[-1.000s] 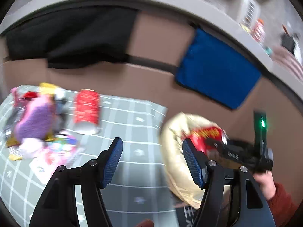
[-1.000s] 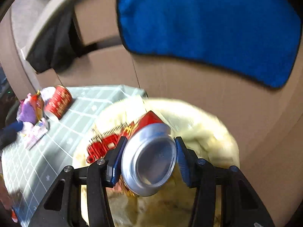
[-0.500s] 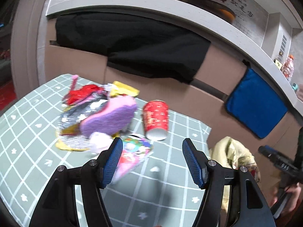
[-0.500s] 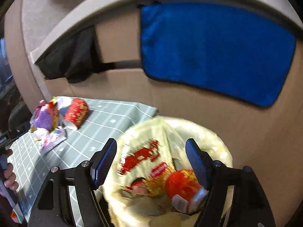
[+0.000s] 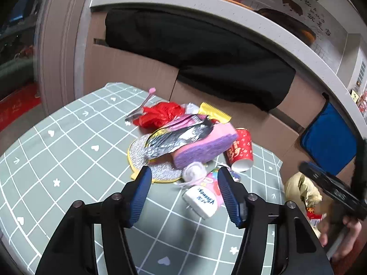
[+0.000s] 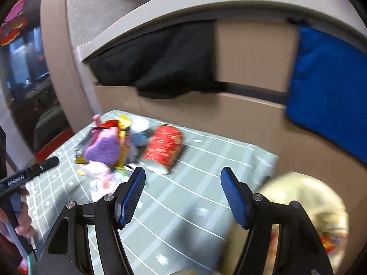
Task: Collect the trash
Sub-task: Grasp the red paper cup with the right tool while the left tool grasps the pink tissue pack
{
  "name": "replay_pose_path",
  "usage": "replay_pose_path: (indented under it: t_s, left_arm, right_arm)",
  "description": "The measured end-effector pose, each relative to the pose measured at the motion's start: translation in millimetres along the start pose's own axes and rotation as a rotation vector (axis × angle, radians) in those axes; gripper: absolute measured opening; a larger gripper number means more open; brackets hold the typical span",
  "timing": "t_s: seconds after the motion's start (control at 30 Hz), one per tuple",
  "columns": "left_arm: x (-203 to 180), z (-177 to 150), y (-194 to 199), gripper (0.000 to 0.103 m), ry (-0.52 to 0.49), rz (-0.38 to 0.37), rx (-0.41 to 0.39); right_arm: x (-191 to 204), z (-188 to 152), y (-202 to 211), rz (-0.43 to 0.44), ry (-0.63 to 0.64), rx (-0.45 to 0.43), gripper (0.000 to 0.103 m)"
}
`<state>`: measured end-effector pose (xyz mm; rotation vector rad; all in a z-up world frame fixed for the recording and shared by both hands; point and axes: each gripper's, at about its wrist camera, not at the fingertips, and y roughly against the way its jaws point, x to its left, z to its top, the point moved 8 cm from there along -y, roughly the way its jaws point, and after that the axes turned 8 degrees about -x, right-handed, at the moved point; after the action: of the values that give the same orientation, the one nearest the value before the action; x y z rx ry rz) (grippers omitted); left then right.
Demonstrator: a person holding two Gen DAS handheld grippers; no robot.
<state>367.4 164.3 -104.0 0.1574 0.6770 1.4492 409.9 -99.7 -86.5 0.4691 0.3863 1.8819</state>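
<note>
Both grippers have swung away from the yellow bag and now face the trash pile; the can that sat between the right jaws a second ago is gone from them, and the left view, which earlier showed the bag close by, now centres on the litter.

Largest in view is the table (image 5: 68, 151), covered in a grey-green cloth with a white grid. Behind it stands a cardboard wall (image 5: 128, 68) with a black cloth (image 5: 195, 52) draped over it and a blue cloth (image 6: 330, 87) hanging further right. The yellow bag (image 6: 321, 197) sits off the table's right edge, with red wrappers showing inside it.

On the table, the trash lies heaped together: a purple and pink sponge (image 5: 206, 146) rests on a glittery silver disc (image 5: 146, 158), with a dark foil wrapper (image 5: 181, 137) across it. Behind are a crumpled red wrapper (image 5: 160, 114) and a yellow wrapper (image 5: 214, 112). A red paper cup (image 5: 240, 149) lies on its side just right of the sponge. Nearer the left gripper (image 5: 183, 192) are a white wad (image 5: 193, 170) and a small white packet (image 5: 201, 201), which lies between the jaws, untouched.

The left jaws stand wide, having just been closing a little. The right gripper (image 6: 183, 194) hangs over bare cloth, its jaws wide and empty after closing slightly.
</note>
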Motion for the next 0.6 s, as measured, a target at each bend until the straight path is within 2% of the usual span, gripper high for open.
replay_pose_path:
  t_s: [0.13,0.27,0.47,0.53,0.6]
  left_arm:
    - [-0.7,-9.4,-9.5,0.058,-0.006,-0.036,0.021]
    - [-7.5,-16.9,-19.2,0.057,-0.026,-0.09,0.055]
    - [-22.2,-17.9,-29.2,0.057,-0.091,-0.116,0.068]
    - [-29.5,-18.7,-32.7,0.057,-0.119,-0.127,0.073]
    - [-36.9,-20.7,-37.8,0.057,-0.143,-0.138,0.084]
  right_arm:
    - [21.3,3.1,-48.5,0.046,-0.007,0.02,0.065]
    - [24.8,1.5,-99.7,0.079,-0.077,0.085,0.065]
    - [4.0,-12.0,-149.8,0.035,-0.195,0.151,0.065]
    - [3.3,-17.6,-157.1,0.101,-0.237,0.176,0.065]
    - [6.7,-22.6,-154.5,0.167,-0.25,0.191,0.055]
